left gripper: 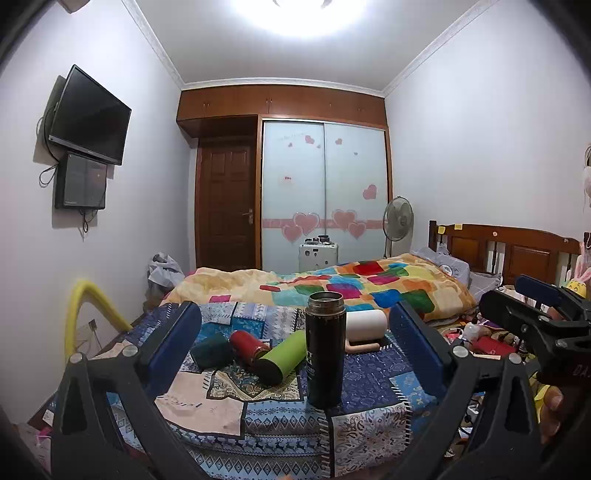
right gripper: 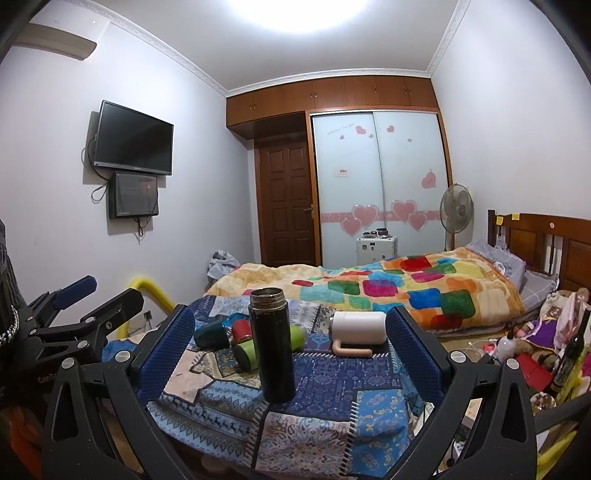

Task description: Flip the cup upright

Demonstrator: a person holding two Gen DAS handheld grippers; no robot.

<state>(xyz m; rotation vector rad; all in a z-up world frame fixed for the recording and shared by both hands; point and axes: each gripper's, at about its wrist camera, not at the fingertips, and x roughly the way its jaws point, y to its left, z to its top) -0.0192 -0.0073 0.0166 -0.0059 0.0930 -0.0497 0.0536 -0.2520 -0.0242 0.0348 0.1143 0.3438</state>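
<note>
Bench (left gripper: 373, 373) draped in blue patchwork cloth: black cup (left gripper: 325, 347) upright near its centre; green cup (left gripper: 282, 356), red cup (left gripper: 249, 343), dark teal cup (left gripper: 212, 349) and white mug (left gripper: 365, 325) lying behind. Left tongs (left gripper: 295, 350) and right tongs (right gripper: 291, 343): both wide open, empty. Room: bed (left gripper: 332, 284) with multicoloured blanket, wall television (left gripper: 88, 114), wardrobe (left gripper: 325, 192).

Upright black flask (left gripper: 325, 349) has open sides; lying cups (left gripper: 255, 349) seemingly crowd behind.

You face a bed (right gripper: 424, 291) under a patchwork blanket. Beyond its foot stand a brown door (right gripper: 286, 203) and a heart-stickered sliding wardrobe (right gripper: 380, 177); a fan (right gripper: 456, 208) is beside its headboard (right gripper: 546, 236). A TV (right gripper: 133, 138) hangs on the wall left of the bed, under a bright ceiling light (right gripper: 343, 11).
</note>
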